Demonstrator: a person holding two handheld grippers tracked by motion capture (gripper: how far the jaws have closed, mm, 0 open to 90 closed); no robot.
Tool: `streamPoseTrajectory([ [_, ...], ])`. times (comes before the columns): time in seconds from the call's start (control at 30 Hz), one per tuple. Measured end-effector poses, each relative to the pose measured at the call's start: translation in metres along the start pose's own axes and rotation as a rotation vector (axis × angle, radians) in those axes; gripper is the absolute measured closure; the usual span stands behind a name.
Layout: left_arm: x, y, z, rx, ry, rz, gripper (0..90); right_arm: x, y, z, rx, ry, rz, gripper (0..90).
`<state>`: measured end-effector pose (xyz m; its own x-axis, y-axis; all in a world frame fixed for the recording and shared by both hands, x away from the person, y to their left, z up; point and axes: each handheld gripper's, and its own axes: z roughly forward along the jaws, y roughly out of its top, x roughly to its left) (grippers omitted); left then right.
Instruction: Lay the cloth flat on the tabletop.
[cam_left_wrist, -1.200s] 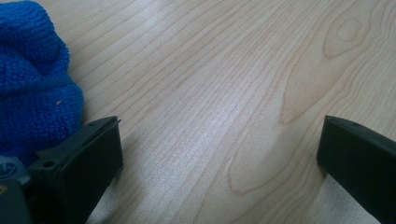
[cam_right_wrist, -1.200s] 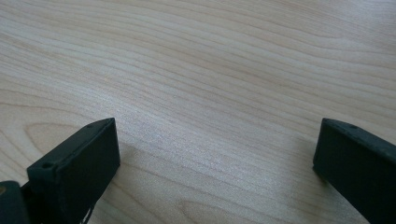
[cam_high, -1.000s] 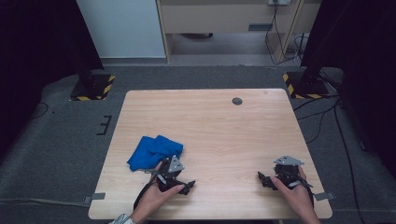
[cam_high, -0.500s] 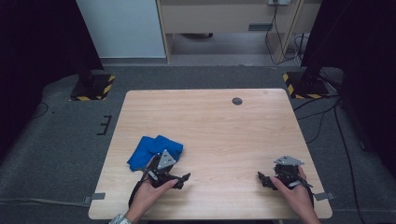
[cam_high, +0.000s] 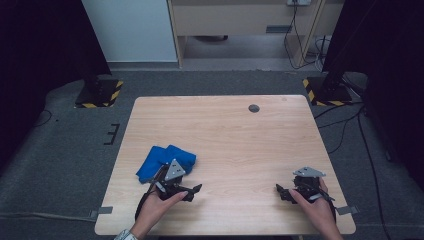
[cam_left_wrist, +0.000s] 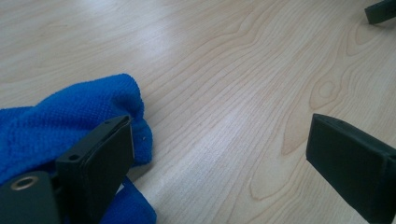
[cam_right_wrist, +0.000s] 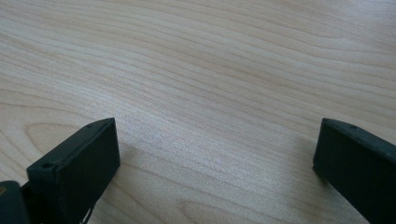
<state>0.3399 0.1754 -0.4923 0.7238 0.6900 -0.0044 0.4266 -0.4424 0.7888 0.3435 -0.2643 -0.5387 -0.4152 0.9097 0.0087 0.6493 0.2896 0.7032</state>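
**Blue cloth beside an open left gripper**

We see a crumpled blue cloth (cam_high: 165, 161) lying on the wooden table (cam_high: 240, 135). Our left gripper (cam_left_wrist: 219, 154) sits low at the cloth's near edge, jaws spread wide, one jaw touching the fabric. Well to the right of the cloth, our right gripper (cam_right_wrist: 215, 163) rests over bare wood, jaws likewise wide apart and holding nothing.

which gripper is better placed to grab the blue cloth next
Left. The left gripper sits right beside the blue cloth, jaws open, one jaw against the cloth's edge. The right gripper is open too, but over bare table at the far side.
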Motion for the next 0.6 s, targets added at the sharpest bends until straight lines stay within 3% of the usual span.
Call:
streamPoseTrajectory([
  [0.27, 0.019, 0.008, -0.014, -0.019, 0.051, -0.025, 7.3, 0.0, 0.0, 0.0, 0.0, -0.001, 0.0, 0.7],
  [0.4, 0.038, 0.011, -0.023, -0.028, 0.079, -0.061, 7.2, 0.0, 0.0, 0.0, 0.0, 0.0, 0.0, 0.7],
  [0.6, 0.055, 0.01, -0.028, -0.014, 0.097, -0.076, 6.8, 0.0, 0.0, 0.0, 0.0, -0.001, 0.0, 0.7],
])
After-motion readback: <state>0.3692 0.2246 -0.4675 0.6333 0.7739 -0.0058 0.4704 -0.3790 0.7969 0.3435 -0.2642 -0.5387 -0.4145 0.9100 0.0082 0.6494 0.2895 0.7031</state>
